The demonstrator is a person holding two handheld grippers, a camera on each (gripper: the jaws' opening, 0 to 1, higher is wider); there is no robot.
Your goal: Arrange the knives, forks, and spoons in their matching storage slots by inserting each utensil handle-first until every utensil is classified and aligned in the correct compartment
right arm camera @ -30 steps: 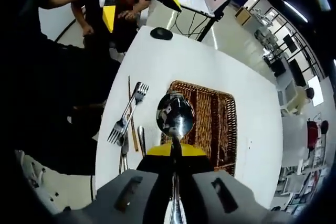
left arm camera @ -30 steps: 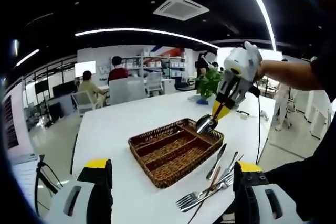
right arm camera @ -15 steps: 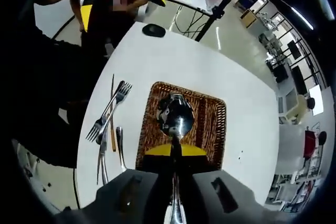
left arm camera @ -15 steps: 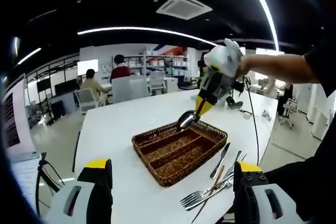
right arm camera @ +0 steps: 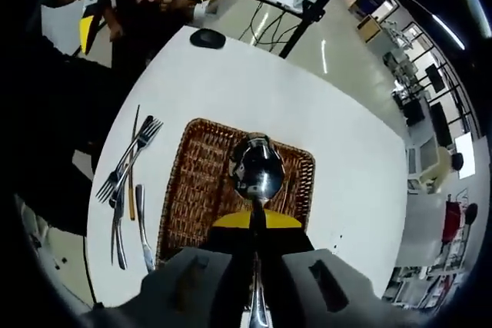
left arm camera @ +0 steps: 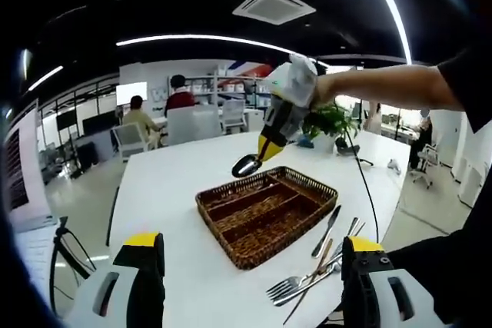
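Right gripper clamped on spoon, held in air over wicker tray's far edge. Left gripper jaws wide apart, empty, low at table edge. Forks and knife lie loose beside tray; bare tabletop beyond.

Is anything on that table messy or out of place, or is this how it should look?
Yes: the forks and a knife lie crossed in a loose heap on the table beside the wicker tray, not in its slots. The right gripper holds a spoon bowl-forward above the tray, though the task says handle-first.
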